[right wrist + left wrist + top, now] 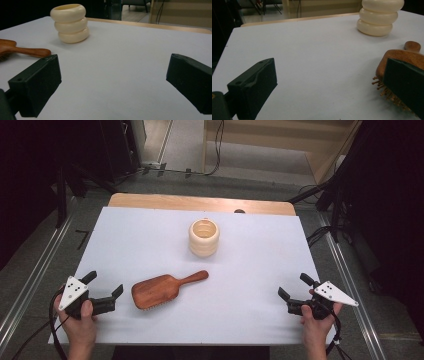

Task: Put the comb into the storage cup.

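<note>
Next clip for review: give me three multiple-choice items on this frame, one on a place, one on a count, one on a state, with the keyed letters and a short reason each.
1. Which tongs are nearest the wooden hairbrush?
A. left
B. right
C. both equally

2. How many bulging rings make up the cream holder?
A. two
B. three
C. five

3. How does the hairbrush lie?
A. bristles down
B. bristles up
C. standing on its handle

Key: 1 A, the left tongs sit just beside the brush head, while the right tongs are far across the white table. 2 B, three stacked bulges show. 3 A, its smooth back faces up, with the bristles underneath.
</note>
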Action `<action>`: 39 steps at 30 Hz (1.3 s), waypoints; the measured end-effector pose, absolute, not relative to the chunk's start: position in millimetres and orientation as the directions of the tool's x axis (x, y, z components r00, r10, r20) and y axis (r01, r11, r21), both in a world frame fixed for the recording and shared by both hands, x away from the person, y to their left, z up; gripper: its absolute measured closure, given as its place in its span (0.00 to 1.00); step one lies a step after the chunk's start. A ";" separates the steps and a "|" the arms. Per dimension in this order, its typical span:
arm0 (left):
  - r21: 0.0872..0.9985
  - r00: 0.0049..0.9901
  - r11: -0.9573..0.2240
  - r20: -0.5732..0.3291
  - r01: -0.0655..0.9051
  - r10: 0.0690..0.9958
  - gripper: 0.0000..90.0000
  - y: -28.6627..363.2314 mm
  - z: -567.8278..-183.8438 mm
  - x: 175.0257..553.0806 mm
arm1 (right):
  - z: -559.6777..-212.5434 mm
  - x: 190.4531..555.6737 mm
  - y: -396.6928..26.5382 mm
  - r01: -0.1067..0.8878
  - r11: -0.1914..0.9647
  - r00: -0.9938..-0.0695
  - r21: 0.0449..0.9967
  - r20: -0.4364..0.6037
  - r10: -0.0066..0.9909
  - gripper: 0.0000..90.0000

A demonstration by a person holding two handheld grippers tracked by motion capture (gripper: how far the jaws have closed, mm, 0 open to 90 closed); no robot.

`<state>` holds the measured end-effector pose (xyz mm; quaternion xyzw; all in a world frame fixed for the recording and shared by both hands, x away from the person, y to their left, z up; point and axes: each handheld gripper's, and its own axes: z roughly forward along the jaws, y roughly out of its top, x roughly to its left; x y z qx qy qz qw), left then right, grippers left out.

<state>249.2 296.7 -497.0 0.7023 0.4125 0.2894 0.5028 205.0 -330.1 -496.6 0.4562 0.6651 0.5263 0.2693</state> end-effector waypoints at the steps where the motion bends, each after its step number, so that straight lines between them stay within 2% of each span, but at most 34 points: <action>1: 0.945 0.492 -0.155 -0.007 0.288 0.871 0.00 296.7 -496.9 248.9 | -494.0 206.8 -326.3 0.325 0.036 -0.444 0.945 0.119 0.888 0.00; 11: 0.947 0.488 -0.149 -0.010 0.284 0.873 0.00 297.1 -496.7 248.4 | -477.0 223.7 -308.8 0.344 0.049 -0.502 0.938 0.140 0.854 0.00; 29: 0.950 0.486 -0.146 -0.007 0.275 0.874 0.00 298.1 -496.3 247.3 | -444.6 259.6 -262.7 0.346 0.138 -0.606 0.928 0.109 0.788 0.00; 39: 0.950 0.490 -0.147 -0.007 0.275 0.871 0.00 297.9 -496.3 248.2 | -438.2 275.7 -236.9 0.350 0.171 -0.663 0.921 0.115 0.739 0.00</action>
